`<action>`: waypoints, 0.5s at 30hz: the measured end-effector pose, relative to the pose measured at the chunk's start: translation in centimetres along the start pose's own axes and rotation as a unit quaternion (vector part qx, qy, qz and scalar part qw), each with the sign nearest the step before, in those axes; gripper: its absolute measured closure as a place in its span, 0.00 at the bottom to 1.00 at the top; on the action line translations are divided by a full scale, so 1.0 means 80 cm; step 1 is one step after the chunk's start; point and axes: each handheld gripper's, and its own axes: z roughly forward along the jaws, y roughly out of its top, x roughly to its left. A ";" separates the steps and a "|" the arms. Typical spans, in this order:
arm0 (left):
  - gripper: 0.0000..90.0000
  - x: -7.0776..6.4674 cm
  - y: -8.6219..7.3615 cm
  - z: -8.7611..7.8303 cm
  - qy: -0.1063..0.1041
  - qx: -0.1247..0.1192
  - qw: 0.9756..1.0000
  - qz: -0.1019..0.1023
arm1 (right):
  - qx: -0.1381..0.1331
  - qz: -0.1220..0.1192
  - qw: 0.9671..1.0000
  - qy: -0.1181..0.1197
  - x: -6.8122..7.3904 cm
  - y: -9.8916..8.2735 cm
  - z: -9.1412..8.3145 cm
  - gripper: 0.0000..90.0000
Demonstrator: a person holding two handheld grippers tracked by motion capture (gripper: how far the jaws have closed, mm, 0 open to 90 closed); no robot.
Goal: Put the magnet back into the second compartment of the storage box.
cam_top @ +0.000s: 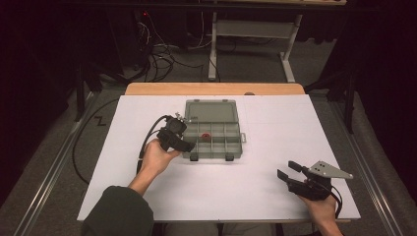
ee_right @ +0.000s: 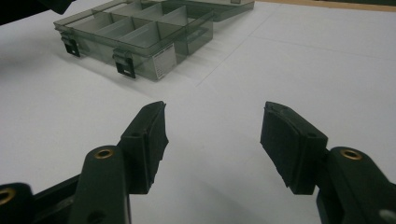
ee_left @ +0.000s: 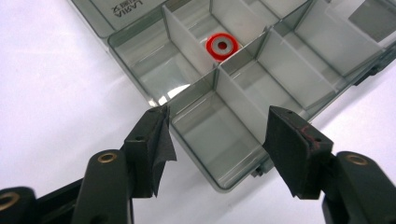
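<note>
A clear grey compartment box (cam_top: 223, 147) lies open on the white table, its lid (cam_top: 211, 111) folded back. A small red ring (cam_top: 205, 136) sits in one of its rear cells, also seen as the red ring (ee_left: 221, 45) beyond a divider. My left gripper (cam_top: 188, 146) hovers at the box's left front corner. In its own view the left gripper (ee_left: 217, 128) is open over an empty corner cell, nothing between the pads. My right gripper (cam_top: 289, 170) rests low near the table's front right, open and empty. From the right gripper (ee_right: 212, 128) the box (ee_right: 140, 35) lies far off to the upper left.
The white table top (cam_top: 265, 128) has a wooden strip along its far edge (cam_top: 211, 89). Two black latches (ee_right: 123, 67) hang on the box's front wall. A black cable (cam_top: 147, 140) loops from the left gripper. Cables and a table frame stand on the floor behind.
</note>
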 end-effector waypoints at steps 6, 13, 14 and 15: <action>0.45 0.003 -0.005 -0.002 0.001 -0.004 1.000 -0.006 | 0.000 -0.002 1.000 0.000 -0.001 -0.001 -0.001 0.47; 0.45 0.004 -0.016 -0.004 -0.001 -0.009 1.000 -0.014 | -0.001 -0.005 1.000 0.002 0.001 0.000 -0.001 0.47; 0.45 0.004 -0.017 -0.004 0.000 -0.008 1.000 -0.015 | -0.001 -0.005 1.000 0.002 0.001 0.000 -0.001 0.47; 0.45 0.005 -0.018 -0.005 0.001 -0.009 1.000 -0.015 | -0.001 -0.004 1.000 0.002 0.001 0.000 -0.001 0.47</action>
